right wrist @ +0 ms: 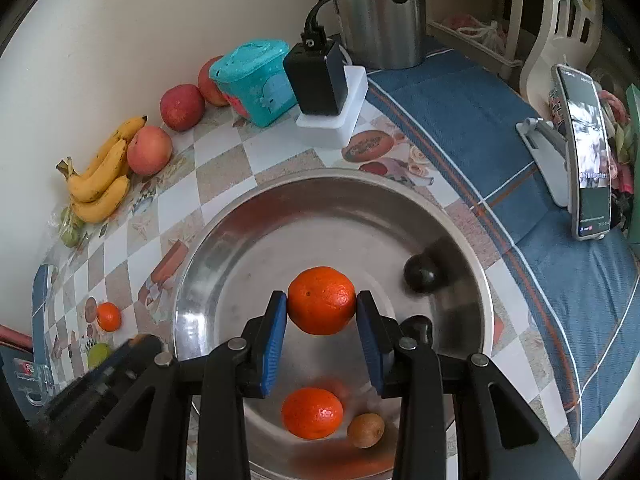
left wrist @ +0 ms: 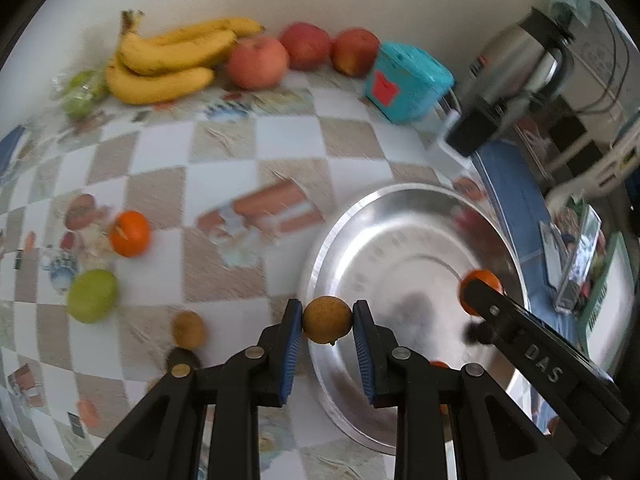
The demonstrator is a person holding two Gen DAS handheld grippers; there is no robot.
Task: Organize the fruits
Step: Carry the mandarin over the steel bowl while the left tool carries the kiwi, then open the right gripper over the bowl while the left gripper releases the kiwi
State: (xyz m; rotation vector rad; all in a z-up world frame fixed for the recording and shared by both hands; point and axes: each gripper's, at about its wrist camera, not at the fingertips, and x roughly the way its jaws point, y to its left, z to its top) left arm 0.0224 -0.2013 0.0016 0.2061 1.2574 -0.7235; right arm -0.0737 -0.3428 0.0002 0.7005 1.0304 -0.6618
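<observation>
Both pinching fruit, left gripper [left wrist: 327, 320] brown fruit [left wrist: 327, 319], right gripper [right wrist: 322, 308] orange [right wrist: 321, 300]

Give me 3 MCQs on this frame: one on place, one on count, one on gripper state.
1. Where do the bananas lie?
A. in the metal tray
B. on the table by the wall
C. on the blue cloth

2. How many red apples sit in the row by the wall?
A. one
B. three
C. five

3. What does the right gripper hold?
A. nothing, open
B. a banana
C. an orange fruit

Answers:
1 B: the bunch rests on the checkered tablecloth against the wall, apart from the metal tray.
2 B: the left wrist view shows three side by side.
3 C: its blue pads press both sides of the orange fruit above the tray.
</observation>
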